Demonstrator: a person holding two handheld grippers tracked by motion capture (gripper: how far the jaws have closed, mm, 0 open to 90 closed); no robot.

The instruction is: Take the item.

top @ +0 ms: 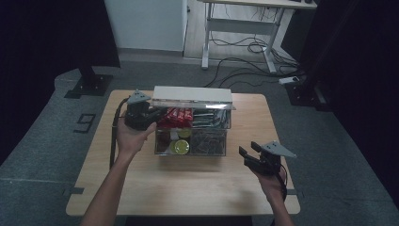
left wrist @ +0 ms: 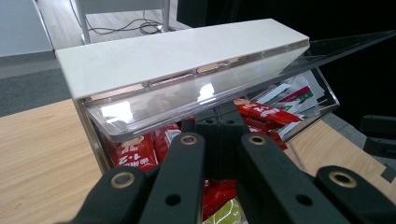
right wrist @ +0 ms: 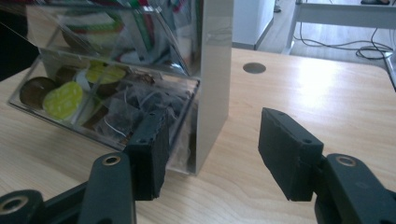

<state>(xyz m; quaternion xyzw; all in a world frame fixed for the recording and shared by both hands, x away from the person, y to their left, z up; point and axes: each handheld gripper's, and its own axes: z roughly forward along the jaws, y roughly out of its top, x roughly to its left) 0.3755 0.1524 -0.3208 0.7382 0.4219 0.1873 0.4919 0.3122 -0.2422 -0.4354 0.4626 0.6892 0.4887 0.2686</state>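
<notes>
Now the left gripper (top: 146, 115) has its fingers together at the clear box (top: 193, 134), while the right gripper (top: 251, 151), fingers apart, hangs beside it over the bench (top: 188, 188).

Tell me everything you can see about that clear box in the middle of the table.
The clear box looks like acrylic, with a white top slab and two tiers. Its upper flap is tilted up. The upper tier holds red packets and mixed sachets; the lower holds round green and brown capsules and dark tea bags. It stands upright on the wooden table. The left tongs, shut, reach into its upper tier.
</notes>
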